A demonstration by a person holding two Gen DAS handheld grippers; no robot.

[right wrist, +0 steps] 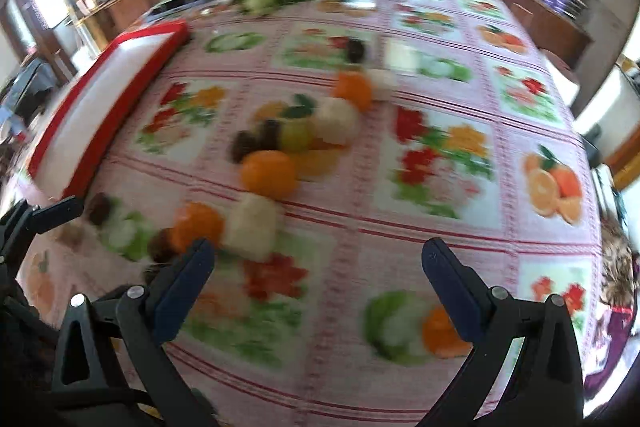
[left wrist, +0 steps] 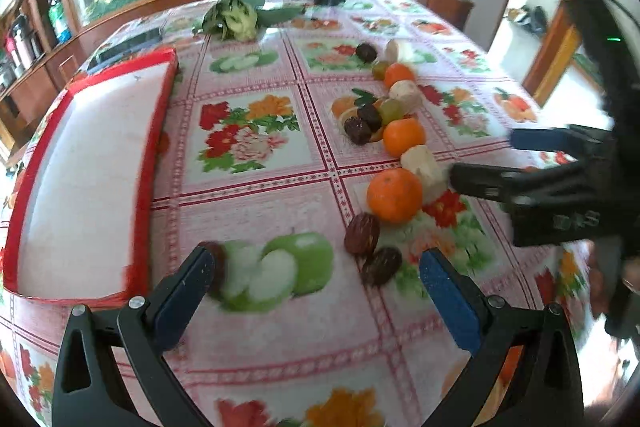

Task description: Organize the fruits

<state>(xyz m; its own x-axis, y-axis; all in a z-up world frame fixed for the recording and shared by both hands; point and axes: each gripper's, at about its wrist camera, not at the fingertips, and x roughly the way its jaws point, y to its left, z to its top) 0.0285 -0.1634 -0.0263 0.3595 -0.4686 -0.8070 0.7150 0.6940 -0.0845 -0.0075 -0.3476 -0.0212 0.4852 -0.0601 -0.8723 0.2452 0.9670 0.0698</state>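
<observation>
Left wrist view has the left claw (left wrist: 316, 275) spread wide and holding nothing, low over the floral-print plastic tabletop (left wrist: 256, 339) with its pink grid lines. Just ahead of its right fingertip lie two wrinkled dark-red dates (left wrist: 370, 247), and right behind them sits a round orange tangerine (left wrist: 394, 194) touching a pale peeled chunk of fruit (left wrist: 424, 169). Further out the line of fruit carries on: a second tangerine (left wrist: 404, 137), more dark dates (left wrist: 363, 125), a green grape (left wrist: 390, 110), another pale chunk (left wrist: 406, 95) and a third tangerine (left wrist: 398, 75). One more date (left wrist: 218, 265) peeks out by the left fingertip. Off to the left of this claw, well apart from the fruit, a shallow white tray with a red rim (left wrist: 146, 163) lies empty. Coming in from the right side, the right claw (left wrist: 480, 161) has its fingers parted, one tip just beside the pale chunk, nothing between them. Over on the right wrist view everything smears with blur, but that claw (right wrist: 316, 259) reads as spread open and empty, the nearest tangerine (right wrist: 198, 227) and pale chunk (right wrist: 254, 227) just ahead of its left fingertip, and the red-rimmed tray (right wrist: 120, 99) far off to its left. At the far end of the tabletop a leafy green vegetable (left wrist: 236, 15) rests.
</observation>
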